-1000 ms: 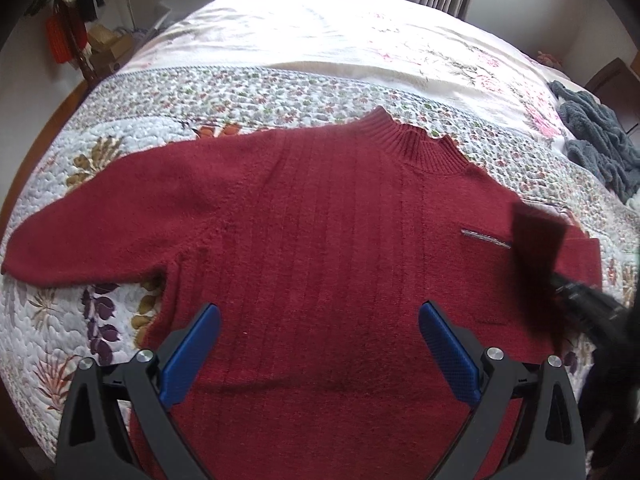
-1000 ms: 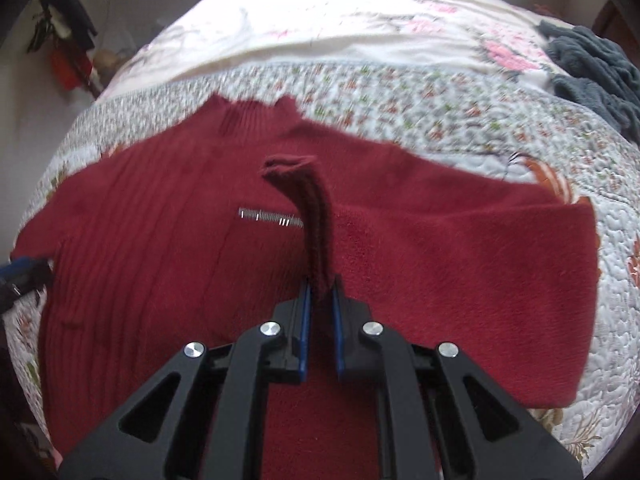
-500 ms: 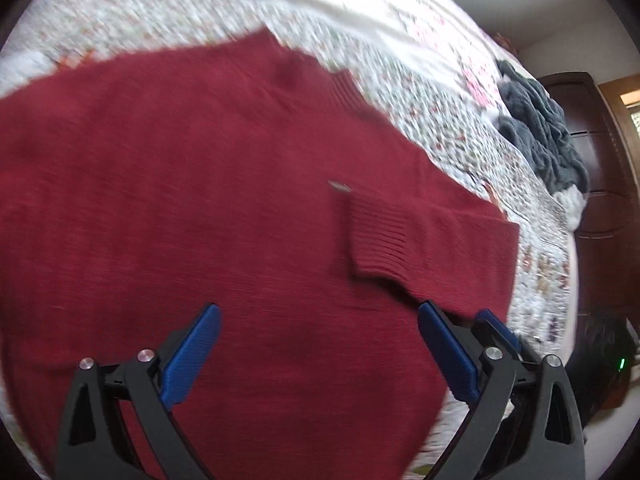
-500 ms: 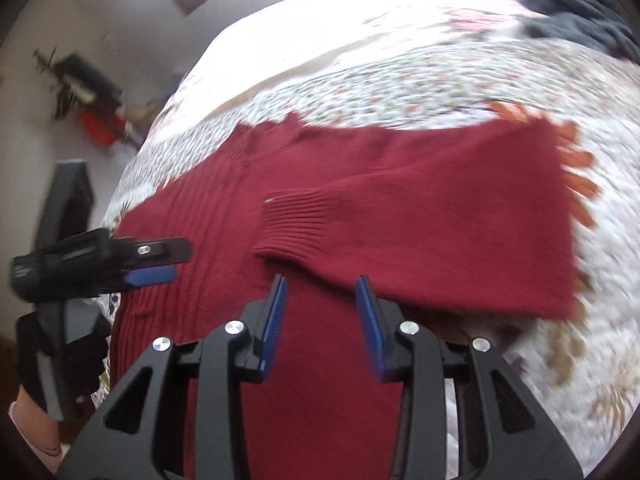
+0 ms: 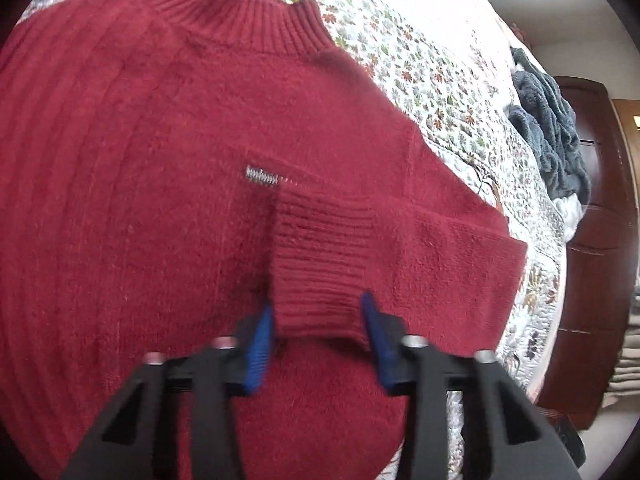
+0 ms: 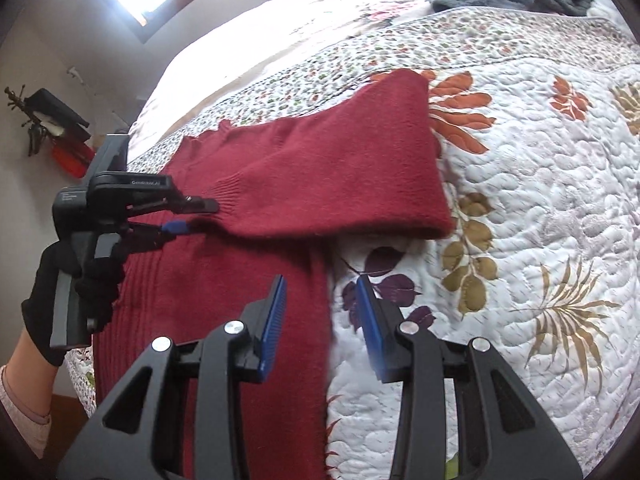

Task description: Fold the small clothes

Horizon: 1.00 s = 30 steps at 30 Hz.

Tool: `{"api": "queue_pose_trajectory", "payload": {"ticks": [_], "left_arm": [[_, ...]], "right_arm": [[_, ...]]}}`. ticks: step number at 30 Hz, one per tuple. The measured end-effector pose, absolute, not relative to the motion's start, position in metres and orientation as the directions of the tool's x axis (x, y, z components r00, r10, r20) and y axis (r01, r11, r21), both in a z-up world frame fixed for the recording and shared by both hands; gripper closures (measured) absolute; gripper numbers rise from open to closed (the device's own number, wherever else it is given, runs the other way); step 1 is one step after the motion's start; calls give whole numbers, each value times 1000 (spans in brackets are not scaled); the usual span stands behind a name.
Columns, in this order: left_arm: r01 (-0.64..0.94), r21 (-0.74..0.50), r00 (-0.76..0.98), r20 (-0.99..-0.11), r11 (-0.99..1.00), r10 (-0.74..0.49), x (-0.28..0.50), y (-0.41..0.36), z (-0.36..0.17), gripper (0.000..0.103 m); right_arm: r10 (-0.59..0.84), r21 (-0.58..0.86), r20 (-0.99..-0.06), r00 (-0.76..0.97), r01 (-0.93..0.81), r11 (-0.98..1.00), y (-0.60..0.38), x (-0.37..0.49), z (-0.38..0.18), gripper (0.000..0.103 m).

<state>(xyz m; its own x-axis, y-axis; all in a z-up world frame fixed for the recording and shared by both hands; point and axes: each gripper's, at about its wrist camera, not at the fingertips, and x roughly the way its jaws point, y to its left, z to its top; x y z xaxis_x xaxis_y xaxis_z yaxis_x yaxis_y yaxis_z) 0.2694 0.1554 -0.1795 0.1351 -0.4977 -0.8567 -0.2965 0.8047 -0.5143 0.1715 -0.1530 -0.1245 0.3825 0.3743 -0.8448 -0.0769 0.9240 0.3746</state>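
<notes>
the sweater (image 5: 168,168) lies flat on the bed (image 6: 540,208), one sleeve (image 6: 332,184) already folded across its chest. the left gripper (image 5: 318,334) straddles the cuff (image 5: 320,268), spread; the right gripper (image 6: 322,320) hovers spread, empty. other sleeve and body folds look undone.

Red sweater (image 5: 160,160), one sleeve folded across

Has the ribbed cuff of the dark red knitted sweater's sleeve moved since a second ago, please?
Yes. The ribbed cuff was held up in the right claw; it now lies flat on the sweater's chest, beside the silver trim.
</notes>
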Motion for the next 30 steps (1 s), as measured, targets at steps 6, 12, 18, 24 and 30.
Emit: {"api": "queue_pose_trajectory", "payload": {"ticks": [6,12,18,24,30], "left_arm": [[-264,-521,269,-848,812,-457,262,165,-141,84],[-235,-478,396,-842,846,-366,252,211,-102,85],[-269,-418,437,-856,868,-277,247,268,-93,85],[-299,-372,436,-872,879,-221,242,305,-103,85],[-325,-309,372,-911,894,-180,238,324,-140,84]], "right_arm": [[375,384,-842,388,-59,922,-154,181,-126,67],[411,443,-824,390,-8,896,-158,199,-127,67],[441,486,-822,360,41,873,-151,230,-139,67],[401,428,-865,302,24,904,-124,255,-156,68],[320,344,-913,251,54,938,-113,259,-184,72]]}}
